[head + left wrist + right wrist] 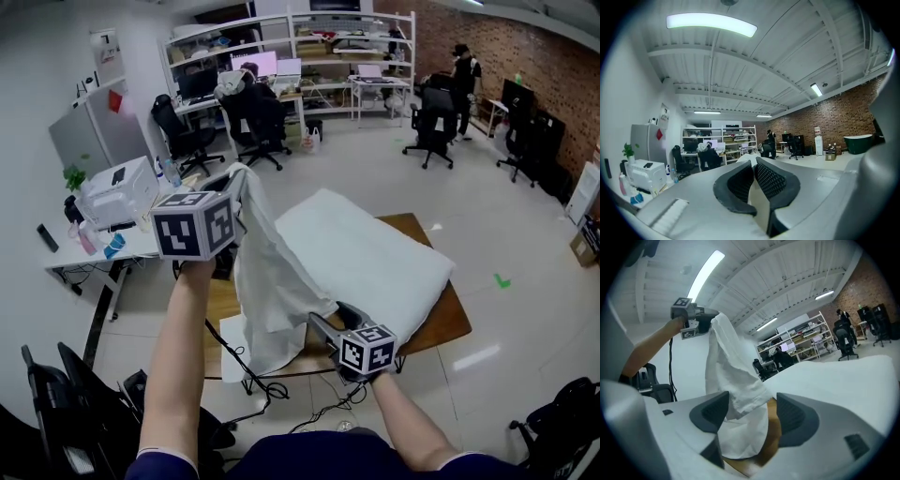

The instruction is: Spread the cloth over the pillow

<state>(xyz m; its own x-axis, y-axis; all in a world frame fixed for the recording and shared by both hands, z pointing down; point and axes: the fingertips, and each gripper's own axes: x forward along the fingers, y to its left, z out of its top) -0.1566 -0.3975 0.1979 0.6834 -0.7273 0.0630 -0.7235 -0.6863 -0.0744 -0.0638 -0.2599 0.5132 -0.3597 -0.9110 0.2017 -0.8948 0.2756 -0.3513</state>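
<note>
A large white pillow (370, 251) lies on a wooden table (452, 322). My left gripper (236, 184) is raised above the table's left end and is shut on the top edge of a white cloth (267, 281), which hangs down in folds to the table. The left gripper view shows a thin strip of the cloth (758, 206) pinched between the closed jaws. My right gripper (334, 317) is low, at the cloth's lower corner. In the right gripper view its jaws (750, 411) stand wide, with the hanging cloth (736, 380) between them and untouched by the pads. The pillow (843, 380) lies behind.
A white desk with a printer (117, 192) stands left of the table. Black office chairs (253, 122) and shelves line the back, and a person (462, 70) stands far right. Cables (272, 389) hang under the table's near edge. Dark chairs (56, 394) sit at my lower left.
</note>
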